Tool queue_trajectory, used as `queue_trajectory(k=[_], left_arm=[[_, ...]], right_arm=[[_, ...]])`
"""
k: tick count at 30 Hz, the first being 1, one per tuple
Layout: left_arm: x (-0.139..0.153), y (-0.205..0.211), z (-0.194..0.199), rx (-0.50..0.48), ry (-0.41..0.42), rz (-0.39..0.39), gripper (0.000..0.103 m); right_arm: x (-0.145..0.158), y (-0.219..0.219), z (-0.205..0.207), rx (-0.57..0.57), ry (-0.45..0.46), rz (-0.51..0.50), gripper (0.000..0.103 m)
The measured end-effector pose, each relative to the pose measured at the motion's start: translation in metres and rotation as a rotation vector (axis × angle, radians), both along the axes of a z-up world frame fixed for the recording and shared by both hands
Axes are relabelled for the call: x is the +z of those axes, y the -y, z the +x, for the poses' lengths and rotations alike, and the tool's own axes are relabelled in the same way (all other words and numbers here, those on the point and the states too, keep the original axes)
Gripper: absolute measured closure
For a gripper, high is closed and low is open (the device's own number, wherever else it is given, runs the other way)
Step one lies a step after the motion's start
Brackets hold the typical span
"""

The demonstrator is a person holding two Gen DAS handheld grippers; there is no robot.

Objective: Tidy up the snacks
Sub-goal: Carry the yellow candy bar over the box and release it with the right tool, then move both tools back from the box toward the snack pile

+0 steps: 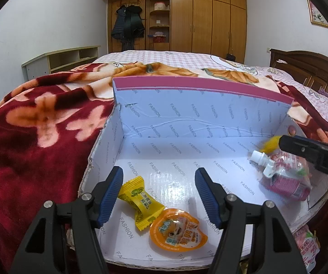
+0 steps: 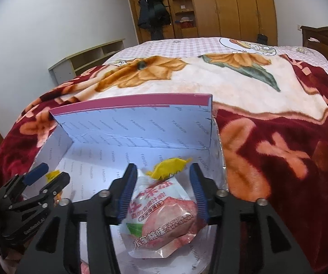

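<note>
An open white cardboard box point(image 1: 186, 123) printed FASHION lies on the bed, also in the right wrist view point(image 2: 127, 132). My left gripper point(image 1: 159, 180) is open and empty above the box floor, over a yellow wrapped candy point(image 1: 138, 201) and an orange jelly cup point(image 1: 177, 230). A pink jelly pouch with a white cap point(image 1: 285, 175) lies at the box's right side with a yellow candy point(image 1: 271, 142) behind it. My right gripper point(image 2: 161, 175) is open, its fingers either side of the pink pouch point(image 2: 161, 217), with the yellow candy point(image 2: 170, 165) just ahead. Whether the pads touch the pouch is unclear.
A red and orange floral blanket point(image 1: 38, 137) covers the bed around the box. Another pink snack packet point(image 1: 305, 244) lies outside the box at its near right. A low shelf point(image 1: 61, 61) and wooden wardrobes point(image 1: 209, 18) stand beyond the bed.
</note>
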State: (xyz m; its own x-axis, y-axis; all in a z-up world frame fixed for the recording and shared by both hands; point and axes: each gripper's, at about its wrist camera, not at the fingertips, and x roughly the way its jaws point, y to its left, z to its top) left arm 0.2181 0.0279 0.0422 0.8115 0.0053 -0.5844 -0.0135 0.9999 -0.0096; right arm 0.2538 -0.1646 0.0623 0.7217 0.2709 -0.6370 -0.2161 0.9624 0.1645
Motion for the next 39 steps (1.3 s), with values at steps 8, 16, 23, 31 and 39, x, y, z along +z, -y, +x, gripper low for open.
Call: queue_trajectory(k=[8, 16, 23, 31, 39], left_arm=[[0.002, 0.000, -0.004, -0.005, 0.004, -0.017, 0.034], [0.015, 0.000, -0.019, -0.036, -0.003, -0.006, 0.034], [0.036, 0.000, -0.048, -0.052, 0.020, 0.037, 0.034], [0.048, -0.012, -0.086, -0.034, 0.003, 0.035, 0.034], [0.053, -0.026, -0.124, -0.010, 0.012, 0.059, 0.034]], right_arm=[[0.007, -0.004, -0.013, 0.010, 0.005, -0.011, 0.045], [0.019, -0.001, -0.036, 0.018, 0.017, -0.013, 0.043], [0.035, 0.001, -0.061, 0.017, 0.049, 0.006, 0.041], [0.045, -0.001, -0.093, 0.029, 0.068, 0.025, 0.040], [0.044, 0.004, -0.124, 0.031, 0.071, 0.044, 0.040]])
